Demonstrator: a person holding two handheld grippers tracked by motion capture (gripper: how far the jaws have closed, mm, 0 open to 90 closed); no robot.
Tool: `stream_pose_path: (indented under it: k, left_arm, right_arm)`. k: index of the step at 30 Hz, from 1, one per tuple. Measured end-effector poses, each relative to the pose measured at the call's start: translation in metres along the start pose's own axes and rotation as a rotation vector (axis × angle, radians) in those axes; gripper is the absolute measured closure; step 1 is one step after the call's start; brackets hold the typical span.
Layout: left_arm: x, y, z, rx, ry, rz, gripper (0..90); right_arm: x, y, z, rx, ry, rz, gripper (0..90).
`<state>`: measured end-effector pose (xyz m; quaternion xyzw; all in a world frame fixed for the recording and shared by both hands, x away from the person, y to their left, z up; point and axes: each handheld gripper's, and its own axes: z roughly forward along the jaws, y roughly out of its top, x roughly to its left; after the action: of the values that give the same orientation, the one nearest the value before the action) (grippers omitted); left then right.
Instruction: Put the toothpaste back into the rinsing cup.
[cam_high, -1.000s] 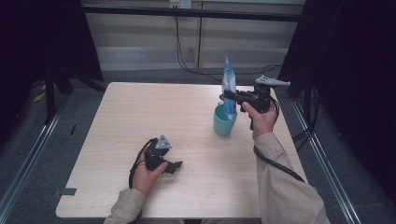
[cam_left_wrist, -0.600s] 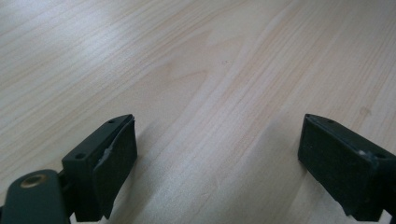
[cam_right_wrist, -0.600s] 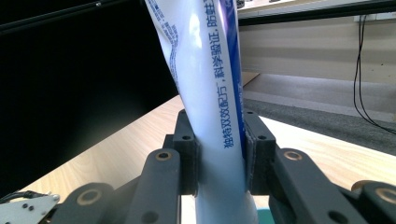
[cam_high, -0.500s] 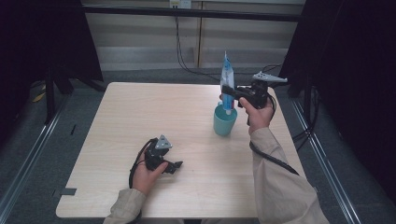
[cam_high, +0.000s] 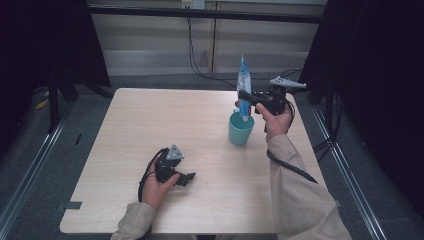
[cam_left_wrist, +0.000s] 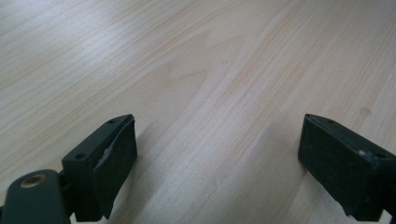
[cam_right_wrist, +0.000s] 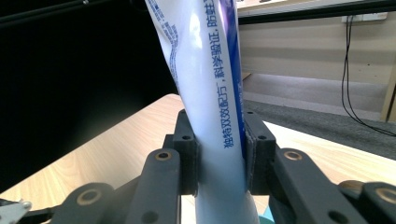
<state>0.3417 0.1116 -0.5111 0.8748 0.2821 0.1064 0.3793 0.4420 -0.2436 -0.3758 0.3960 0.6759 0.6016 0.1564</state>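
Since a second ago the right gripper (cam_high: 243, 96) has carried the toothpaste tube (cam_high: 243, 82) slightly higher above the teal cup (cam_high: 240, 130); the tube's lower end hangs at or just inside the cup's mouth, cannot tell which from the high view. Tube upright, leaning slightly, flat crimped end topmost. Right gripper's jaws clamped on the tube's lower body, one pad on each side, seen close in the right gripper view (cam_right_wrist: 220, 154), where blue print runs up the white tube (cam_right_wrist: 210, 84). Cup stands on the wooden table (cam_high: 150, 120), toward its far right part, just below the right hand (cam_high: 276, 120). Left gripper (cam_high: 186, 177) unchanged: resting low on the near part of the table, held in the left hand (cam_high: 157, 184), well apart from the cup. Its jaws stand wide apart over bare wood (cam_left_wrist: 215, 93), nothing between them (cam_left_wrist: 217, 158).
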Motion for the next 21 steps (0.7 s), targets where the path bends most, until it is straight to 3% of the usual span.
stream_pose_path:
  k: [9,21]
  left_arm:
    - [0.000,0.000,0.000,0.000,0.000,0.001,11.4]
    - [0.000,0.000,0.000,0.000,0.001,0.001,11.4]
  right_arm:
    - [-0.002,-0.004,0.006,-0.002,-0.009,-0.005,71.1]
    - [-0.005,-0.022,0.010,0.022,-0.015,-0.005,70.9]
